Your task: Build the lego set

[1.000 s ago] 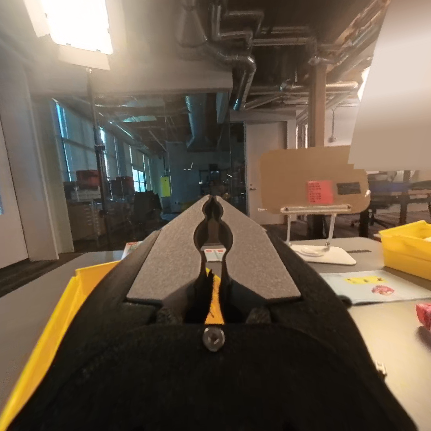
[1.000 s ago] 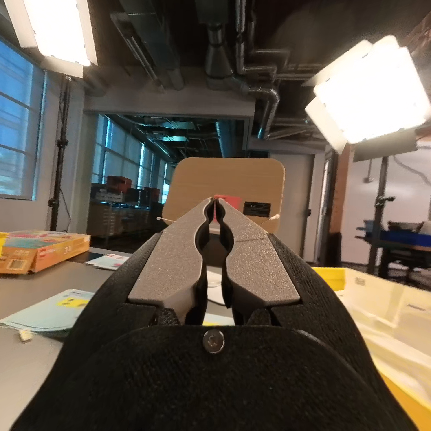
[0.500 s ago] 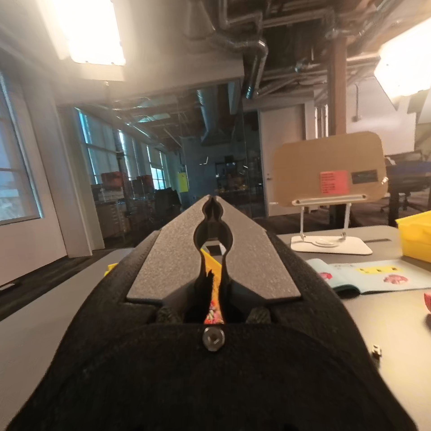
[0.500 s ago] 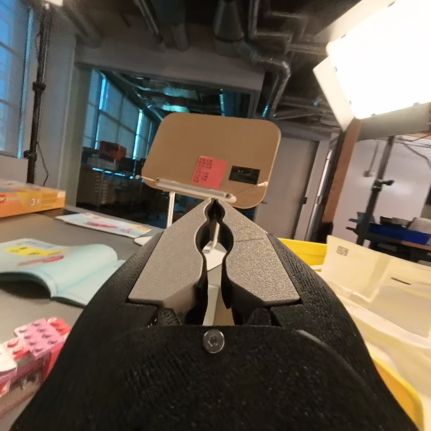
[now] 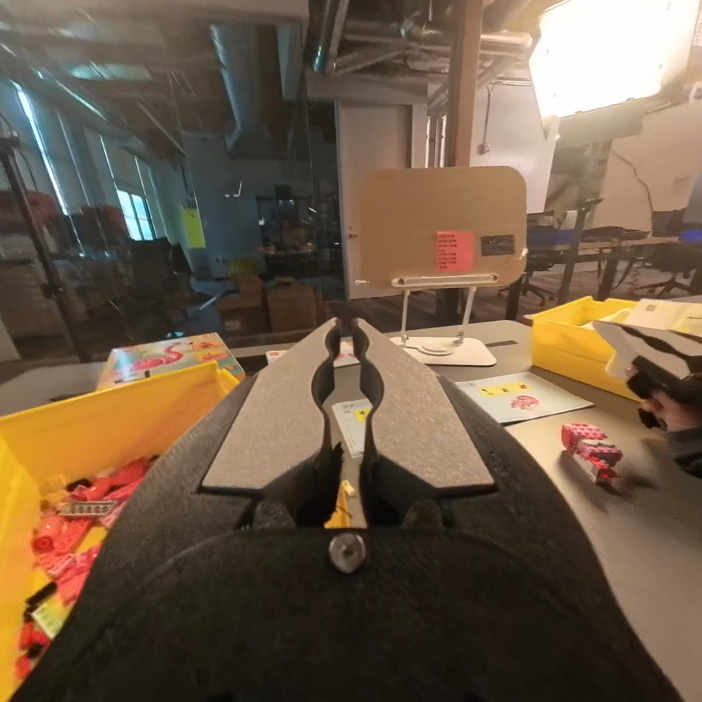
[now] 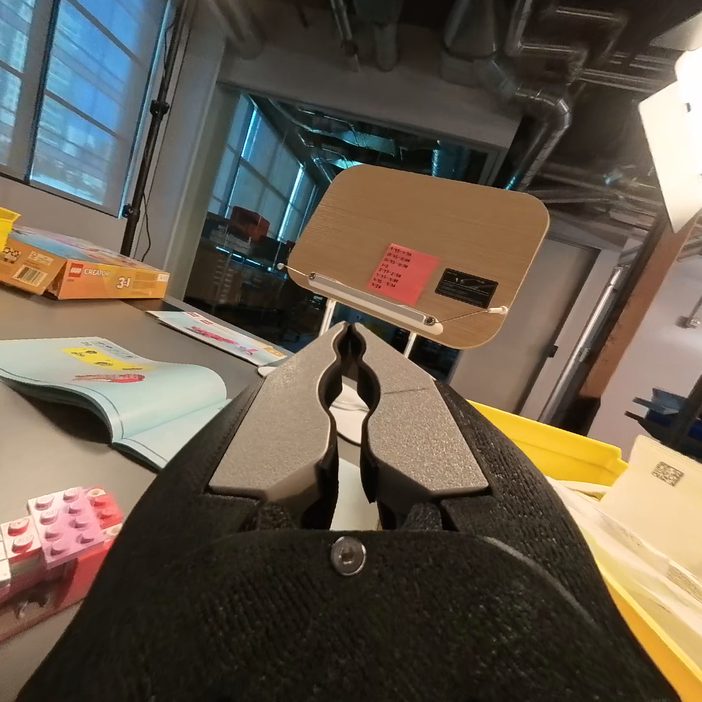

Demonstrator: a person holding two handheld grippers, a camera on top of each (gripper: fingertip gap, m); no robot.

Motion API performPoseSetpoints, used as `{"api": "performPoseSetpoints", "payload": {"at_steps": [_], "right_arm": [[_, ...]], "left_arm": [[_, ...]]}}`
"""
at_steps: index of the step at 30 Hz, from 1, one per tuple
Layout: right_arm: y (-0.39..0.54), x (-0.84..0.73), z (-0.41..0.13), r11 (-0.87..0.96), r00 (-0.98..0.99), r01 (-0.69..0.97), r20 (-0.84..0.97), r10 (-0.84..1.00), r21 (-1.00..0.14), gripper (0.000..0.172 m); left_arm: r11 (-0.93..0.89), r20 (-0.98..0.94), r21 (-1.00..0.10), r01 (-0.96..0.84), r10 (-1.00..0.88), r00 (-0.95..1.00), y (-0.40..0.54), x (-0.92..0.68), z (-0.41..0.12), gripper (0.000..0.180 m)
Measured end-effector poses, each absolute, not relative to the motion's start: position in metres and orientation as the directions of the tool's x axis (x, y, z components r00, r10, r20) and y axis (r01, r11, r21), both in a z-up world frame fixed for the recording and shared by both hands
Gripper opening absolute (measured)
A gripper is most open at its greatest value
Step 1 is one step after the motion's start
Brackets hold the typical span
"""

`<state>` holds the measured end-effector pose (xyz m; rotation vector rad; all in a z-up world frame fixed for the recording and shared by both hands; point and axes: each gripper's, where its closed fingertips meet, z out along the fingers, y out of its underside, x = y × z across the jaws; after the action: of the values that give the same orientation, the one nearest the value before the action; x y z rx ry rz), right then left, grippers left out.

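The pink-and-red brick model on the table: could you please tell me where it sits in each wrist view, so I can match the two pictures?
Left wrist view: pink-and-red brick model lies on the grey table, right of centre.
Right wrist view: it sits at the lower left edge.
Shared landmark: the wooden book stand, with its pink note, stands behind it in both.

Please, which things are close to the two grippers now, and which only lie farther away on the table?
Close to the grippers:
- left gripper, slightly open, nothing between its fingers: yellow bin of red bricks, small leaflet
- right gripper, fingertips together: pink-red brick model, yellow bin of paper bags

Farther away:
- open booklet
- wooden book stand
- toy box
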<state>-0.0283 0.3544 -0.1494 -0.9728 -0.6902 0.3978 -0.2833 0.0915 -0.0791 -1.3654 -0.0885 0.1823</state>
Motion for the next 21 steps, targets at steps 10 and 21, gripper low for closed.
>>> {"api": "performPoseSetpoints", "payload": {"at_steps": [10, 21], "right_arm": [[0.368, -0.031, -0.147, 0.464, 0.733, -0.077, 0.265, 0.627, -0.883, 0.0], [0.369, -0.031, -0.146, 0.47, 0.734, -0.084, 0.265, 0.625, -0.878, 0.0]], "left_arm": [[0.027, -0.092, -0.995, -0.096, 0.145, 0.985, 0.121, -0.277, -0.102, 0.015], [-0.183, -0.031, -0.982, -0.042, -0.063, 0.998, 0.135, -0.239, -0.139, 0.023]]}}
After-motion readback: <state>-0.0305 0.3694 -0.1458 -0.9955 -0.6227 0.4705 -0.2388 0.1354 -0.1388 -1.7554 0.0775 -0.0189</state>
